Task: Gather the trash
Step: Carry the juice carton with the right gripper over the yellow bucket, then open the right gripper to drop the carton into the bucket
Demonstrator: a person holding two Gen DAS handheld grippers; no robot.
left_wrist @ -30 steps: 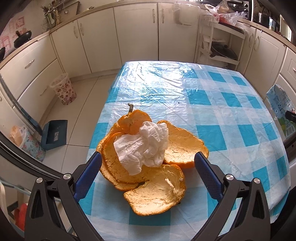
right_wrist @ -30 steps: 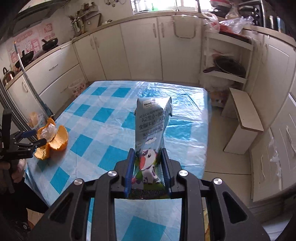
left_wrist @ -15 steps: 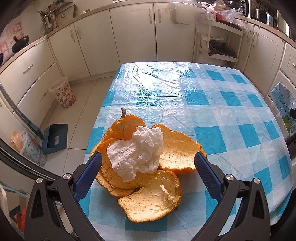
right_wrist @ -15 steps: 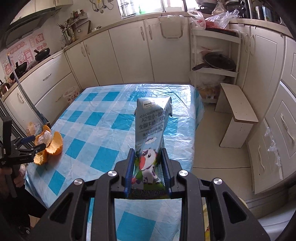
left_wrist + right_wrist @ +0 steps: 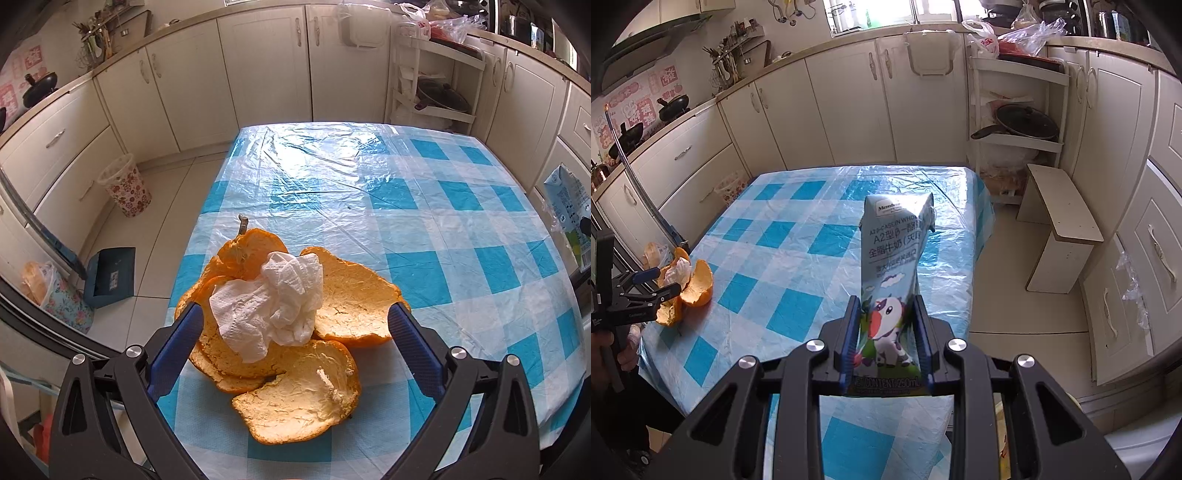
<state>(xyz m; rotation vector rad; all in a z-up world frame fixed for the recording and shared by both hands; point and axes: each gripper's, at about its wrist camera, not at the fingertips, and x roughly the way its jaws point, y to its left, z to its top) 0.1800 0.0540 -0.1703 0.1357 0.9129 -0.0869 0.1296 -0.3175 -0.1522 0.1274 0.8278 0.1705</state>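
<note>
A pile of orange peels (image 5: 332, 314) lies on the blue checked tablecloth (image 5: 406, 192) with a crumpled white paper towel (image 5: 273, 306) on top. My left gripper (image 5: 295, 332) is open, its blue fingers on either side of the pile. The pile also shows in the right wrist view (image 5: 690, 284), with the left gripper (image 5: 661, 284) around it. My right gripper (image 5: 888, 332) is shut on a blue milk carton (image 5: 894, 273) with a cartoon cow, held above the table's near right part. The carton shows at the right edge of the left wrist view (image 5: 569, 210).
A small floral waste basket (image 5: 125, 188) stands on the floor by the left cabinets, a blue dustpan (image 5: 110, 277) nearer. A white shelf rack (image 5: 1015, 122) with pans and a low wooden stool (image 5: 1060, 229) stand right of the table. Cabinets surround the room.
The left gripper has moved forward, so its fingers now flank the peel pile. The right gripper has lifted and pulled back with the carton still in it.
</note>
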